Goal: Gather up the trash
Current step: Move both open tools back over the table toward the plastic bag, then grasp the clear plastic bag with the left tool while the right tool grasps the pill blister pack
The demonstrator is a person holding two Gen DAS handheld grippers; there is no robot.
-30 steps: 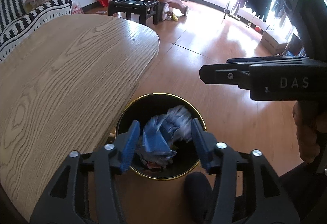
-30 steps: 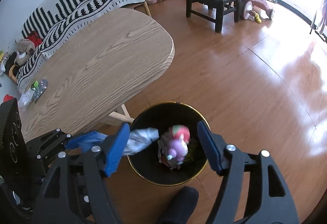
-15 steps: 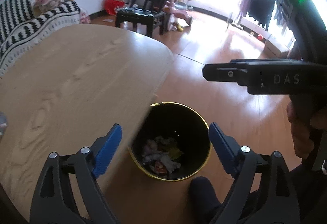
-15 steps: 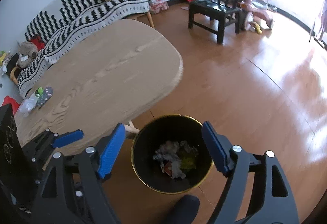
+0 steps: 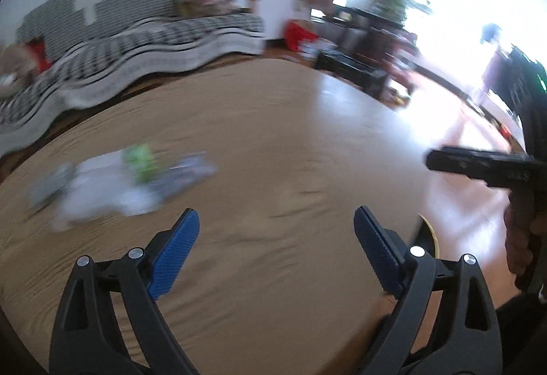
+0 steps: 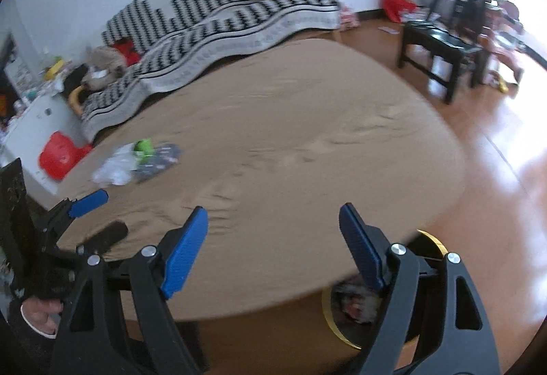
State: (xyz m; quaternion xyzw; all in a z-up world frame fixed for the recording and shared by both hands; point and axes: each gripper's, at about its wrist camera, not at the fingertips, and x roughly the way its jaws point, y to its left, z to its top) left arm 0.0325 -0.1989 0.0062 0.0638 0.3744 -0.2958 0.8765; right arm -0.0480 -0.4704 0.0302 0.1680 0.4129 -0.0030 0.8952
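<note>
The wooden table filled most of both views, its rounded edge curving down the right side and along the near side, where the top overhung the black bin with the gold rim. Only a slice of that bin showed under the table edge in the right wrist view, with crumpled scraps inside; in the left wrist view just a sliver of its gold rim peeked past the edge. Beyond the right edge lay open, glossy wood floor, clear as far as the dark chair. Along the far side the striped sofa ran just behind the table.

The tabletop was bare between the grippers and the remaining trash, a small heap of clear plastic, something green and a dark printed wrapper (badly smeared in the left wrist view,) lying well to the left, near the far left edge.

The left gripper hung over the table with its blue pads spread wide; its jaws had just been opening, and nothing sat between them. The right gripper was also spread, having just widened a little, with only tabletop showing between its pads. In the right wrist view the left gripper appeared low at the left, apart from the trash, with a hand on its grip.
</note>
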